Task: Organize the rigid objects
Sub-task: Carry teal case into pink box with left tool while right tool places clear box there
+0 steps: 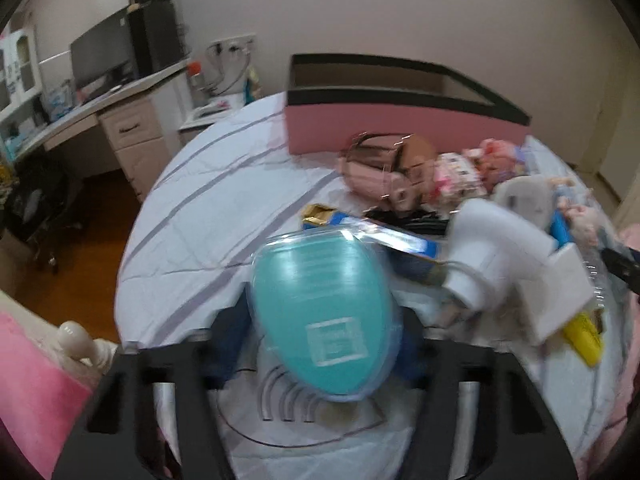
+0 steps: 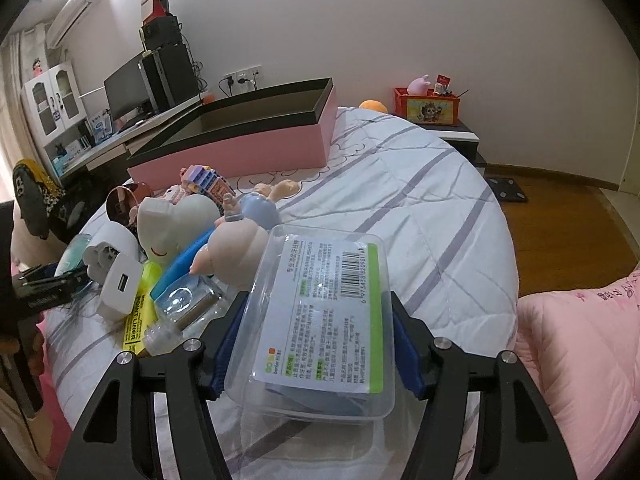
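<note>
A teal egg-shaped plastic case (image 1: 320,304) sits between the blue pads of my left gripper (image 1: 322,314), which is shut on its sides just above the striped quilt (image 1: 208,216). In the right wrist view a clear plastic box with a printed label (image 2: 320,320) is held by my right gripper (image 2: 316,308), with both blue pads pressed on its long sides. An open pink box with a black rim (image 1: 400,124) (image 2: 240,144) stands on the bed beyond the pile of loose items.
Between the grippers lies a pile: a white charger (image 2: 120,288), a yellow highlighter (image 2: 138,320), a pig doll (image 2: 236,248), a rose-tinted clear holder (image 1: 380,168). A desk with a monitor (image 2: 128,88) stands to the left, a red box (image 2: 426,108) on a bedside stand, a pink blanket (image 2: 580,340) at the right.
</note>
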A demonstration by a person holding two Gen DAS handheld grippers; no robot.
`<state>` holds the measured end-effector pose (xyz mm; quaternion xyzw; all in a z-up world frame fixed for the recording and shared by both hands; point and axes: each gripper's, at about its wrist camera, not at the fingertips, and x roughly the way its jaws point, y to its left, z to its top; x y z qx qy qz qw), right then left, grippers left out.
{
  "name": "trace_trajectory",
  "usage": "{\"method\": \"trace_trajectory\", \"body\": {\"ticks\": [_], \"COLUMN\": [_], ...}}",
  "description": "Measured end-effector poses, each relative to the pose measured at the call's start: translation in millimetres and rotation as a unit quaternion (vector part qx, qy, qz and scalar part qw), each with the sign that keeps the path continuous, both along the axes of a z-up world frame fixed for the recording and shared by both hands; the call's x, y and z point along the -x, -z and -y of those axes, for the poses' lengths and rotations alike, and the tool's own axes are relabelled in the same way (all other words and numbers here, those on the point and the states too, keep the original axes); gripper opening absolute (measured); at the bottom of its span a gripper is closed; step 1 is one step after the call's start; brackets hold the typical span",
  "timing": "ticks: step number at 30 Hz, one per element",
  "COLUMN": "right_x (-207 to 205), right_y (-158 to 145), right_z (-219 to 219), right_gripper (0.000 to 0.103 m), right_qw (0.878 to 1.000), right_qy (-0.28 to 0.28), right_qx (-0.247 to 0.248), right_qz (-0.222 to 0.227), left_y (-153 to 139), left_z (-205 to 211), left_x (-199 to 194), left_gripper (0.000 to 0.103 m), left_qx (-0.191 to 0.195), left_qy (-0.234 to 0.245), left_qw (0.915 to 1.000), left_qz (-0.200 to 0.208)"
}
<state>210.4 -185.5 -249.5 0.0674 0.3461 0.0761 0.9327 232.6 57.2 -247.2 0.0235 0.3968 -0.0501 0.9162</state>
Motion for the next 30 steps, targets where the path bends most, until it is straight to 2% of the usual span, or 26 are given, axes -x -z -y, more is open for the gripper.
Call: {"method": "trace_trajectory", "body": {"ticks": [9,17,21,24,27,30], "right_x": [-5,-28,-59,-96,-145,-191], "right_y": [-14,-55,-82,-96,-101,-94], "right_z": [4,3,-12,-29,-49,-63], "right_gripper": [0.064,0.064,0.064,0.064,0.064,0.064], "right_qw": [1.000,0.998,0.996,0.994,0.994,0.995], "right_qy": [0.004,-0.006,-0.031,-0.056,-0.074,-0.076], "right_qx": [0.012,0.025,0.043,0.052,0.054,0.057], "right_qz": [0.015,0.054,0.074,0.075,0.057,0.027], "left_y": [-16,-52,-79,-98,-105,-97], "left_z": [-8,1,14,26,33,35], "left_x": [4,-11,-40,-73,-120,-166], "left_gripper": [0.056,0.057,0.057,0.057,0.057,0.057], "left_qx": [0.022,0.037,0.043,0.029,0.029,0.024], "left_qy": [0.001,0.035,0.063,0.080,0.089,0.084], "left_qw": [0.9997,0.9980,0.9956,0.9941,0.9942,0.9958], "left_qz": [0.009,0.037,0.054,0.068,0.052,0.024]}}
